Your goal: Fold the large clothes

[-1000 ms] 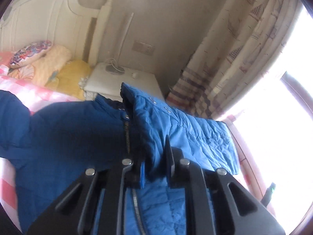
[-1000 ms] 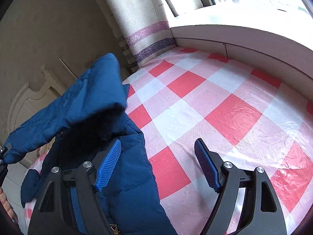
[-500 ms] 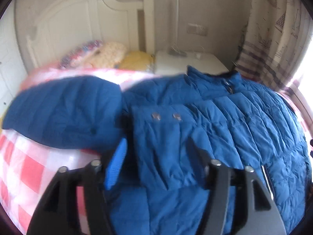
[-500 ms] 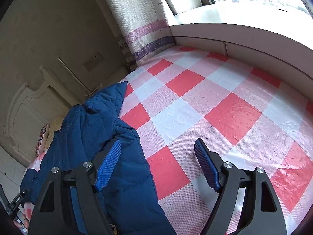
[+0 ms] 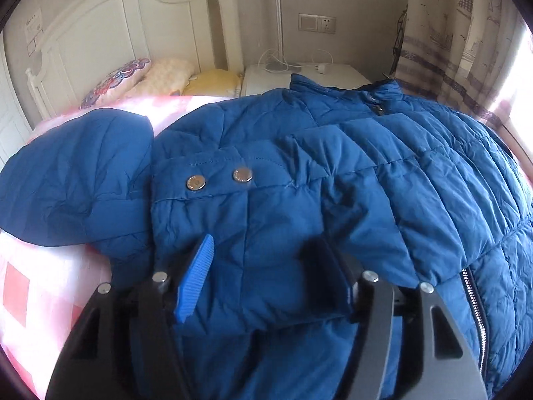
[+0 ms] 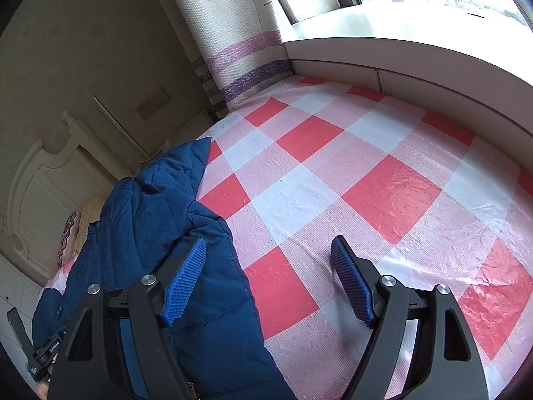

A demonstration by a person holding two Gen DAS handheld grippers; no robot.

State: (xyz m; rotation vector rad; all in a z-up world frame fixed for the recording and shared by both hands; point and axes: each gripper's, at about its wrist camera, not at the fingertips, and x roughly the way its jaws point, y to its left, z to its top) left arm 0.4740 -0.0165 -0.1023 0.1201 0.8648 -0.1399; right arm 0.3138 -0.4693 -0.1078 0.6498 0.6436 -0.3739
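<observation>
A blue quilted jacket (image 5: 416,173) lies on the red-and-white checked bed sheet (image 6: 366,173), collar toward the nightstand. One sleeve (image 5: 266,220) with two metal snaps (image 5: 216,178) is folded across its front. My left gripper (image 5: 263,266) hangs low over that sleeve's cuff; its jaws are closing with the fabric between them, and the pads do not press on it. Another blue part (image 5: 73,180) of the jacket spreads out to the left. My right gripper (image 6: 269,266) stands open over the sheet, its left finger above the jacket's edge (image 6: 160,220), with nothing between its pads.
A white headboard (image 5: 100,33) and pillows (image 5: 160,76) are beyond the jacket, with a white nightstand (image 5: 309,70) and a lamp beside them. A curtain (image 6: 233,33) and a white window ledge (image 6: 399,63) border the bed's far side.
My left gripper let go of the sleeve, opened and sank toward the jacket. The raised sleeve now lies flat across the jacket's front. The right gripper kept still.
</observation>
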